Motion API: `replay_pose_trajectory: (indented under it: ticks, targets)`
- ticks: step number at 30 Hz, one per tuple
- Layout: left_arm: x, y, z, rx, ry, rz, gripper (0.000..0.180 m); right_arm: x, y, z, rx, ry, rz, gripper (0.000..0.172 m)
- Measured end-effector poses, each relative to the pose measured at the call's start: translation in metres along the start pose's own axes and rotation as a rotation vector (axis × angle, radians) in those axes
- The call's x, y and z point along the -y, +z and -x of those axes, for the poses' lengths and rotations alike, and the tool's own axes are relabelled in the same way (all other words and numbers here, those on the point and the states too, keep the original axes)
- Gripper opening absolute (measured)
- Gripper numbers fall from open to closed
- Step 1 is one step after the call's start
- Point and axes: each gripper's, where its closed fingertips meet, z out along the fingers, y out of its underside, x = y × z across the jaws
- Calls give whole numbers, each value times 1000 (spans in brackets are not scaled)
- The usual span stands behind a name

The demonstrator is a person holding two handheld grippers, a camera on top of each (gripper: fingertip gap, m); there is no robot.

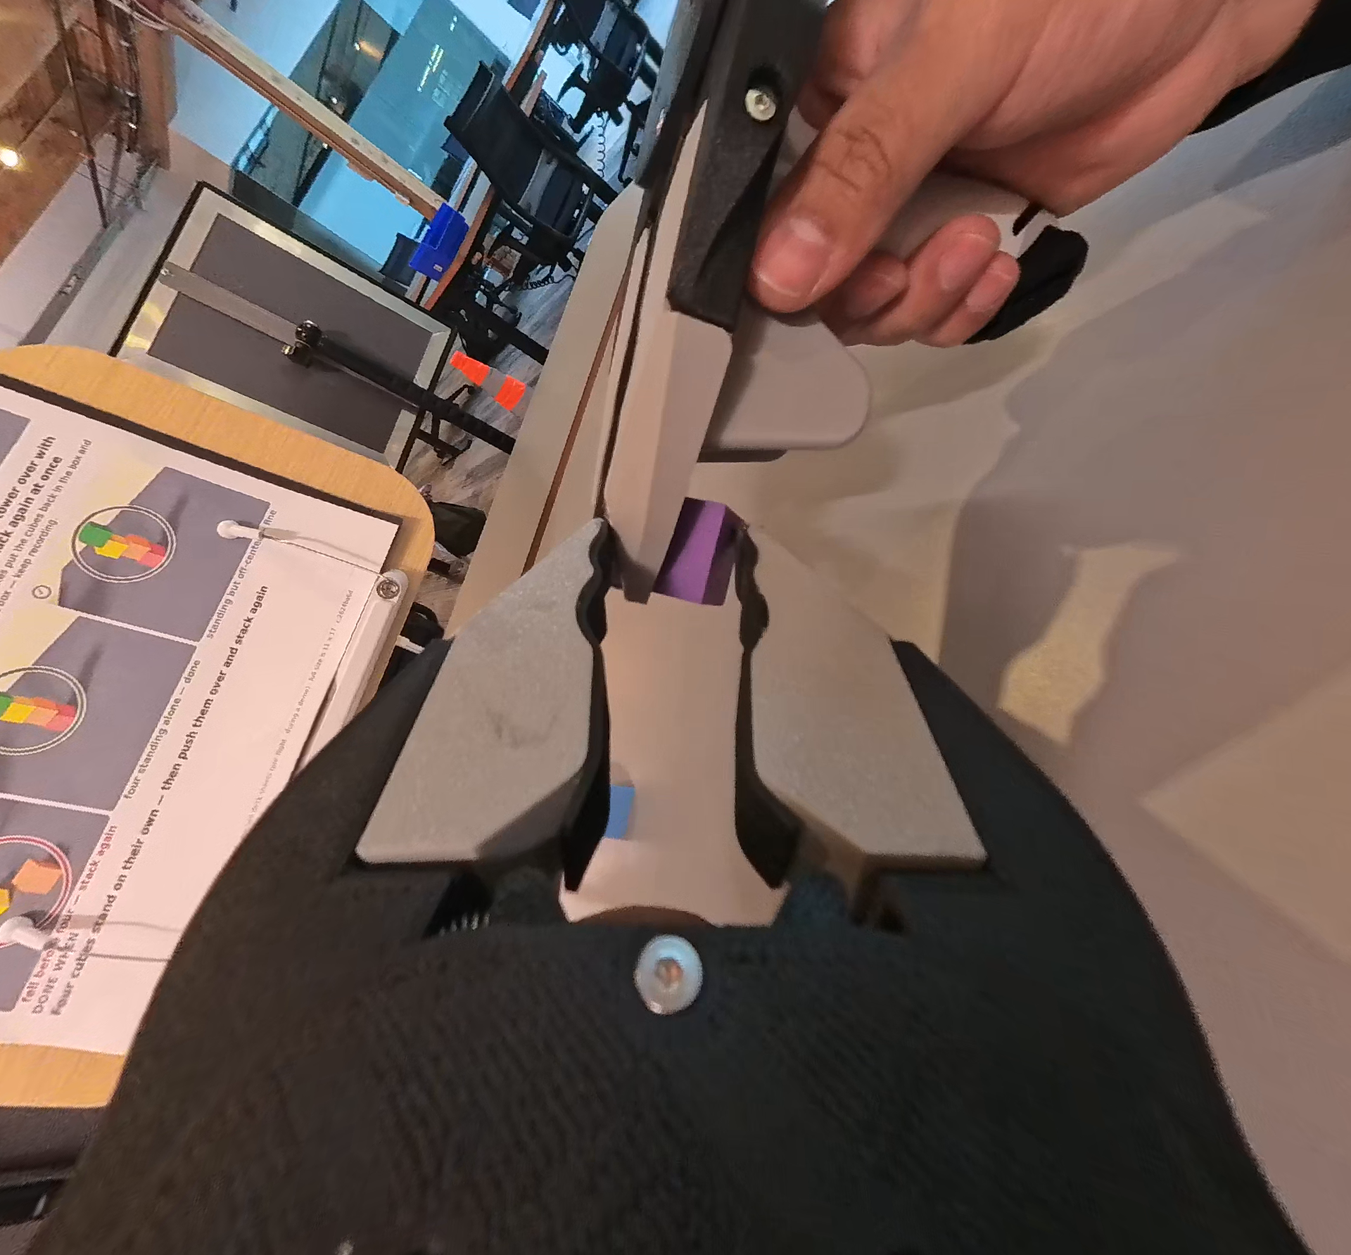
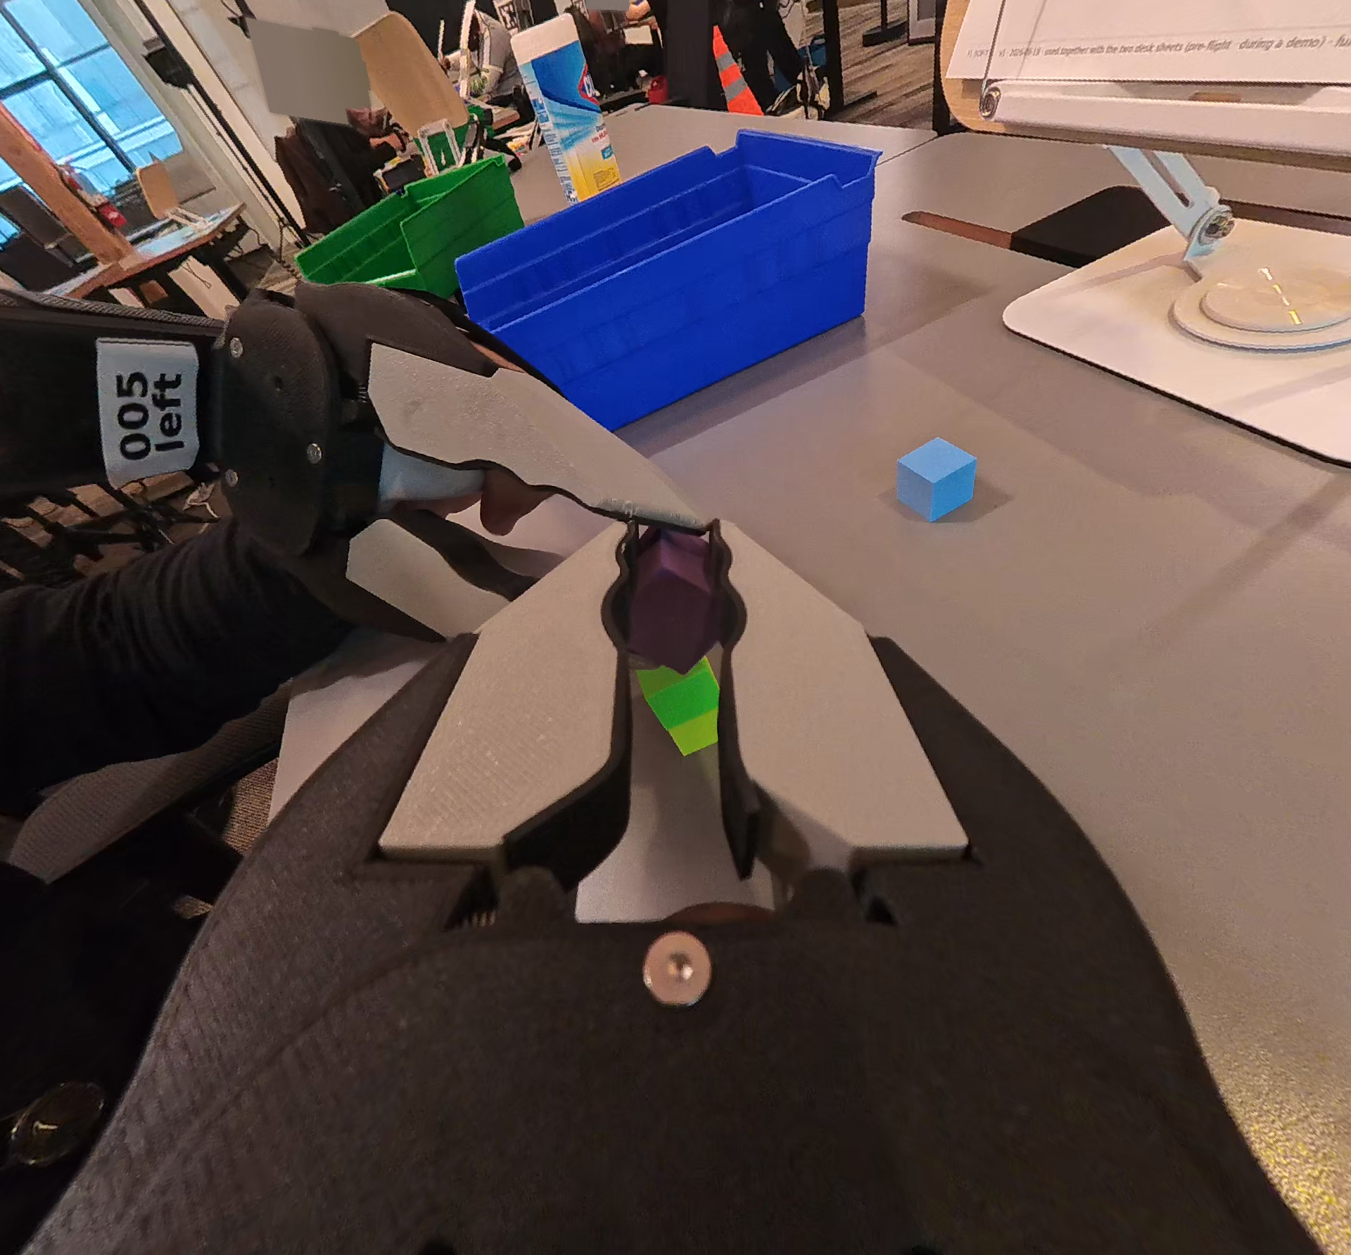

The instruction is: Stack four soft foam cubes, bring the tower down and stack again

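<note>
My right gripper [image 2: 672,547] is closed on the purple cube [image 2: 669,606], both pads pressing its sides, the cube skewed in the grip. It hangs directly above the green cubes [image 2: 683,708], which show just below it. My left gripper [image 1: 676,562] stands open around the same purple cube, its tips crossing mine. The blue cube [image 2: 936,478] sits apart on the table [image 2: 1096,635], forward and to my right.
</note>
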Motion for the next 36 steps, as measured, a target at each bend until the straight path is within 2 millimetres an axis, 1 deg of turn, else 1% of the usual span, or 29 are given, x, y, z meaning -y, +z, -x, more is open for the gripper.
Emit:
replay_pose_trajectory:
  ticks: [19, 24, 27, 30, 36]
  targets:
    - [4, -2, 1, 20, 28, -22, 31, 3, -2, 3, 6, -12, -9, 15]
    - [3, -1, 1, 35, 37, -30, 36, 3, -3, 2, 4, -3, -12, 15]
    - [-1, 0, 3, 52, 40, -12, 40, 9, -6, 3, 27, 29, -44, 14]
    - [-2, 0, 5, 59, 37, -9, 35, 8, -6, 2, 35, 44, -42, 14]
    - [-3, 0, 6, 57, 30, -7, 36, 9, -7, 2, 30, 37, -47, 14]
